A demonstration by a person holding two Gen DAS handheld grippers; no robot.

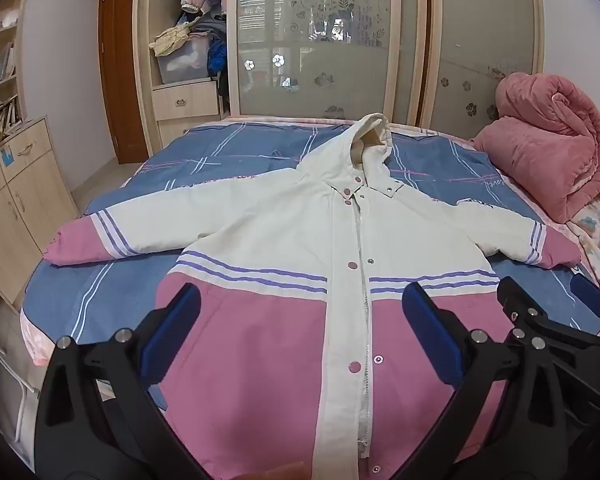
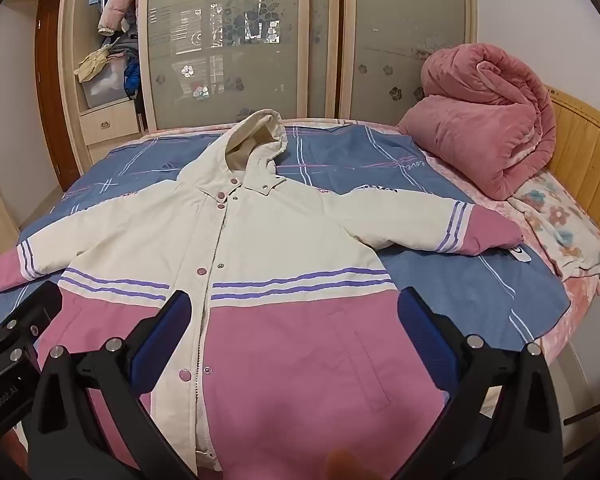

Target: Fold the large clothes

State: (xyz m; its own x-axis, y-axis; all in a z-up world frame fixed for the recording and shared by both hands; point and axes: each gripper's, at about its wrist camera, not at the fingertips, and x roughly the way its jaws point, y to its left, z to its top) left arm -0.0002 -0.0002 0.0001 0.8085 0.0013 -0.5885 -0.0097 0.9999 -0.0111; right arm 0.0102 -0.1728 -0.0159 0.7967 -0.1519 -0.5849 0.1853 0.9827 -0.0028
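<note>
A hooded jacket (image 1: pixel 280 220) (image 2: pixel 280 232) lies spread front-up on the bed, cream on top, pink at the hem and cuffs, with purple stripes. Its hood (image 1: pixel 374 136) points to the far side and both sleeves stretch outward. My left gripper (image 1: pixel 303 294) hovers open above the left half of the pink hem, with nothing between its blue pads. My right gripper (image 2: pixel 296 299) hovers open over the right half of the hem, also empty. Each gripper shows at the edge of the other's view: the right gripper (image 1: pixel 548 292), the left gripper (image 2: pixel 18 292).
The bed (image 1: pixel 100 280) (image 2: pixel 460 280) has a blue plaid sheet. A rolled pink quilt (image 1: pixel 552 160) (image 2: pixel 488 120) and a floral pillow (image 2: pixel 560 220) lie at the right by a wooden headboard (image 2: pixel 584 152). A wardrobe (image 1: pixel 312 40) stands behind, a cabinet (image 1: pixel 16 184) at left.
</note>
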